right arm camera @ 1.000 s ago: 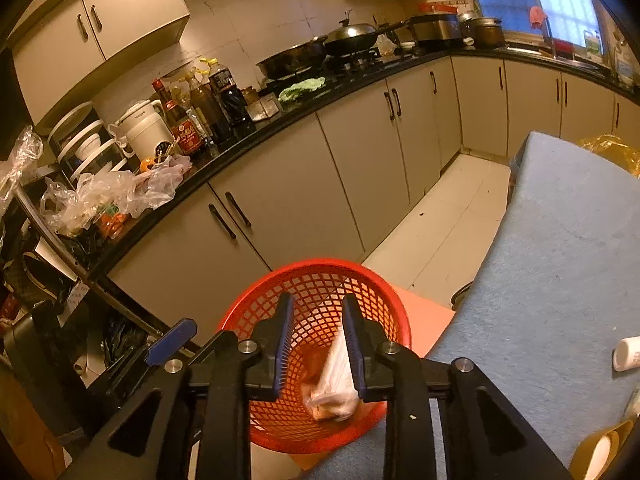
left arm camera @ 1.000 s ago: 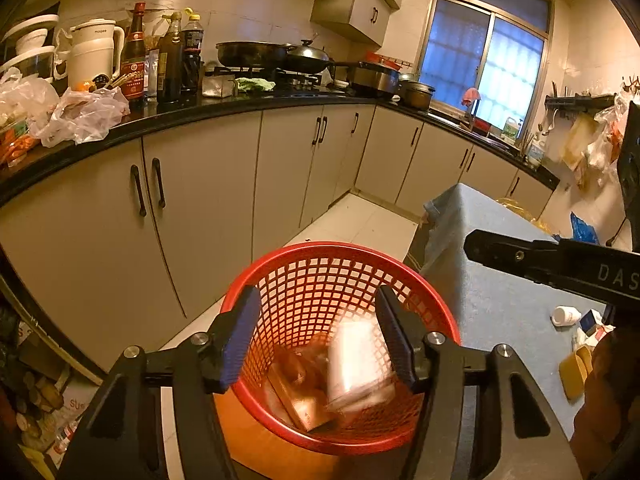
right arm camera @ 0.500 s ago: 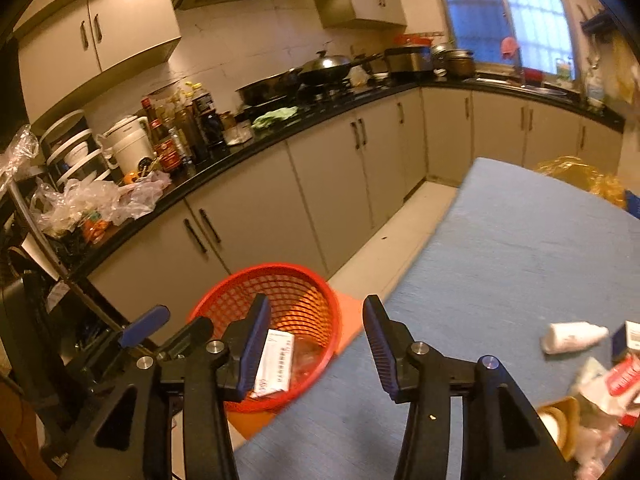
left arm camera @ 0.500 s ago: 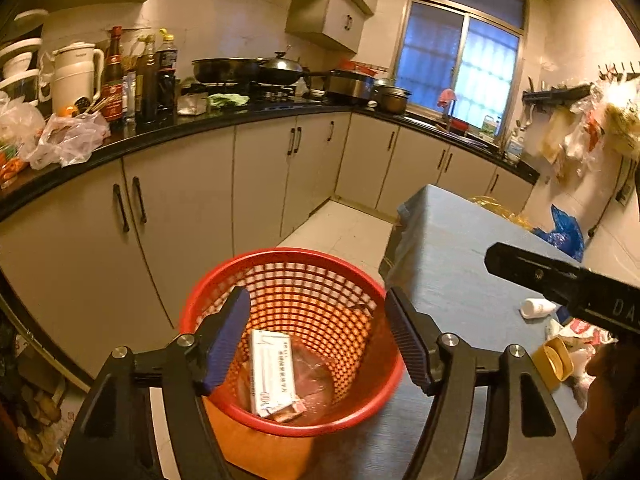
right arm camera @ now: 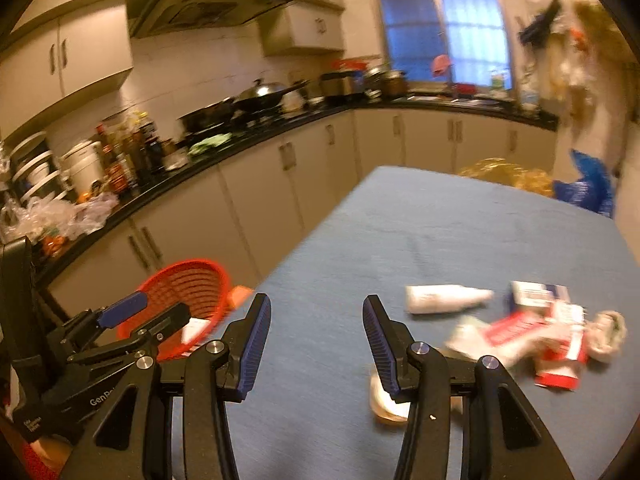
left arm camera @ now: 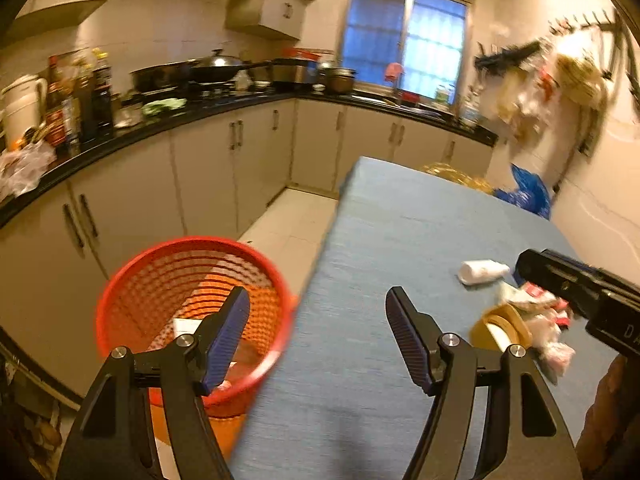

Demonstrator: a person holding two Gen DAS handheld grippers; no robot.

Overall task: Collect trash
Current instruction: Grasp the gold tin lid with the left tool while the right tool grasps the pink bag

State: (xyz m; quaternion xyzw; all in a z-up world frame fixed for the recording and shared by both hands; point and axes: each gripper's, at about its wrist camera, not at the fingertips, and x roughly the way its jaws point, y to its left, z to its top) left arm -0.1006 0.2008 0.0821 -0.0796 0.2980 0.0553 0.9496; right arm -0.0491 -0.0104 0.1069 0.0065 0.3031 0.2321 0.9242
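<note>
- left wrist view: the left gripper point(left arm camera: 318, 312) is spread wide with nothing between its fingers point(left arm camera: 228, 334); its gap sits over the near edge of the blue tabletop point(left arm camera: 400, 216).
- its left finger overlaps the red basket point(left arm camera: 120, 292), which stands on the floor just beside the tabletop's left edge — a white box point(left arm camera: 186, 325) lies inside it, partly hidden by that finger.
- on the tabletop to the right lies a small white bottle point(left arm camera: 482, 271) on its side; nearer, a yellow tape roll point(left arm camera: 500, 322) sits beside a heap of crumpled wrappers point(left arm camera: 548, 332).
- the right gripper point(left arm camera: 580, 292) reaches in from the right edge above that heap; from here i cannot tell how its fingers stand.
- right wrist view: the right gripper point(right arm camera: 316, 330) has just been opening and is released, nothing between its fingers point(right arm camera: 256, 344), with only bare tabletop point(right arm camera: 440, 224) in the gap.
- the bottle point(right arm camera: 444, 298) lies just right of the right finger, apart from it; a blue and white box point(right arm camera: 538, 294) and the red and white wrappers point(right arm camera: 536, 340) lie further right, blurred.
- the tape roll point(right arm camera: 384, 404) shows partly behind the right finger.
- the basket point(right arm camera: 188, 292) is at the left, beyond the tabletop edge — the left gripper point(right arm camera: 132, 312) hangs in front of it.
- a black worktop point(right arm camera: 248, 140) with bottles and pans runs along the far cabinets.
</note>
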